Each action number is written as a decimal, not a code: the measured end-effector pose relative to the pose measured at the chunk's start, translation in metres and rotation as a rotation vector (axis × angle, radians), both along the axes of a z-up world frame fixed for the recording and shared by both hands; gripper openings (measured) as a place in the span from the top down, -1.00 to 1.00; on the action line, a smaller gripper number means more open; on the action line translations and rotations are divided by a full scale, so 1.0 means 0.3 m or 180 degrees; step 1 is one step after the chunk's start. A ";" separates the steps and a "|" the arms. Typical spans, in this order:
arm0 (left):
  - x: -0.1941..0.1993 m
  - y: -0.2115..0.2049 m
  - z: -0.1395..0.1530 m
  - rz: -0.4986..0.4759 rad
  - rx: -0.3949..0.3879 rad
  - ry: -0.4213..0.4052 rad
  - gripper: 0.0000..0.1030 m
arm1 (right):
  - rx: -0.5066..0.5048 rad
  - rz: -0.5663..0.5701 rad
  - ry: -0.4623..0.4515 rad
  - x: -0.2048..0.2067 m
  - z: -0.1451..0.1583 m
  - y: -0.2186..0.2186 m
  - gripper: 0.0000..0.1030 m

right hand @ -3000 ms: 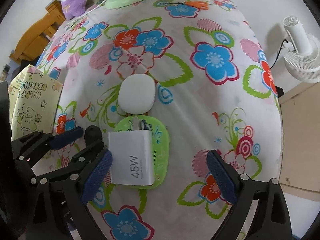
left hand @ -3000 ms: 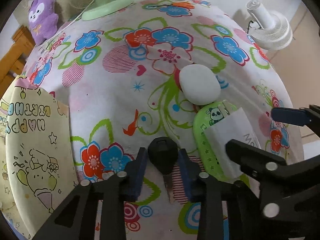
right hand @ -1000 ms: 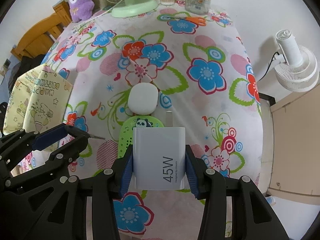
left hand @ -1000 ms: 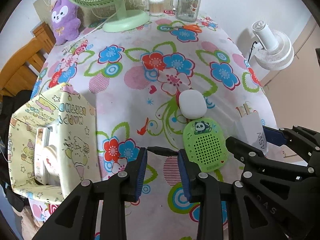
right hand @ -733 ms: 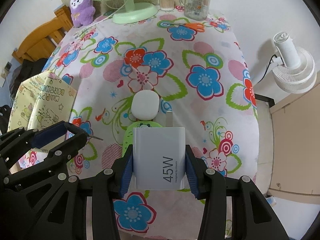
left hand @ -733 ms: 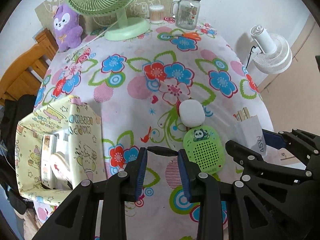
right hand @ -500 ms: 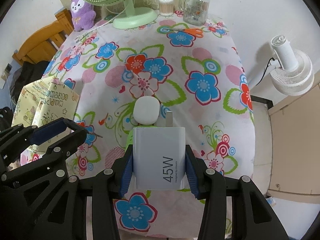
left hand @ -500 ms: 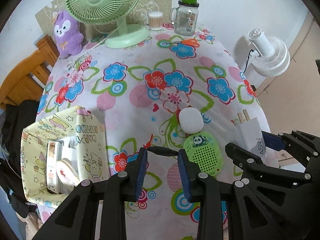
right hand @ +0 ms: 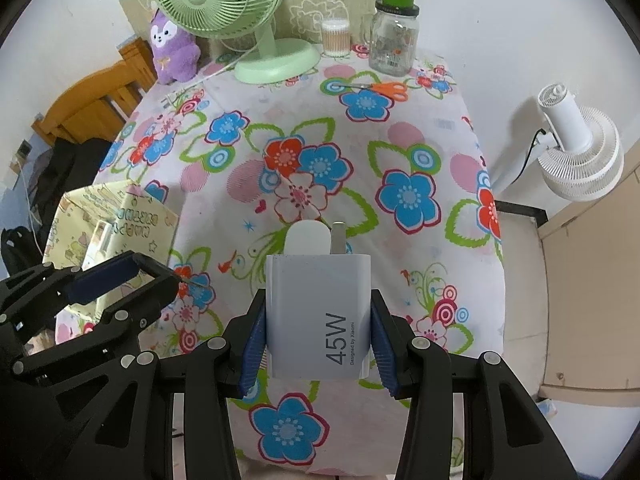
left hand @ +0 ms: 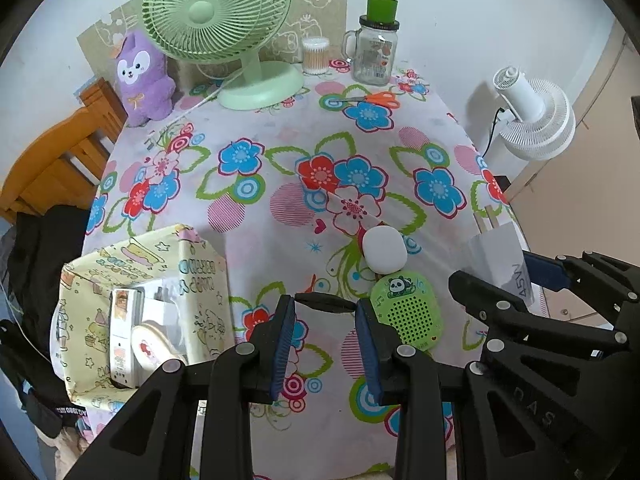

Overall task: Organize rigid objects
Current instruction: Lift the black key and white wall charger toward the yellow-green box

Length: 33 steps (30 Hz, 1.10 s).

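My left gripper [left hand: 325, 304] is shut on a black key [left hand: 325, 303], seen edge-on between the blue pads and held above the flowered tablecloth [left hand: 280, 184]. My right gripper [right hand: 318, 320] is shut on a white 45W charger [right hand: 318, 316], prongs pointing away, also lifted off the table. Below lie a white oval case [left hand: 384, 249] and a green panda speaker [left hand: 406, 310]; in the right wrist view the charger hides the speaker. An open yellow birthday bag [left hand: 140, 280] with several items inside stands at the left. The two grippers hang side by side.
At the table's far end stand a green desk fan [left hand: 224, 20], a purple plush [left hand: 142, 76], a cotton-swab tub [left hand: 315, 54] and a glass jar [left hand: 374, 48]; orange scissors [left hand: 376, 98] lie near. A white floor fan [left hand: 532, 120] is beyond the right edge, a wooden chair [left hand: 52, 152] left.
Both grippers closed, the left on the key and the right on the charger, then rose together. The table has dropped away, and the far objects and the bag's inside have come into view.
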State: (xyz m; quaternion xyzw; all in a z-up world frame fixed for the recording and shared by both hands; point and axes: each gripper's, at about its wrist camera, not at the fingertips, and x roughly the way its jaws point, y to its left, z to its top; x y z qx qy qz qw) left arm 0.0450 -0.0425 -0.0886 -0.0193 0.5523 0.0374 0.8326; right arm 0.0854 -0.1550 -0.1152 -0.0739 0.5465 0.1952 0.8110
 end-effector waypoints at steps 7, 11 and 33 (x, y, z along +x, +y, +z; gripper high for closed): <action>-0.006 0.012 0.043 -0.0050 0.0022 -0.0078 0.39 | 0.0006 -0.0040 -0.0061 -0.005 0.044 0.011 0.02; -0.010 0.022 0.062 -0.0073 0.0034 -0.0119 0.39 | 0.0012 -0.0065 -0.0112 -0.009 0.070 0.020 0.02; -0.078 0.166 0.101 -0.0093 0.0000 -0.0221 0.39 | -0.0054 -0.0067 -0.0217 -0.070 0.121 0.171 0.02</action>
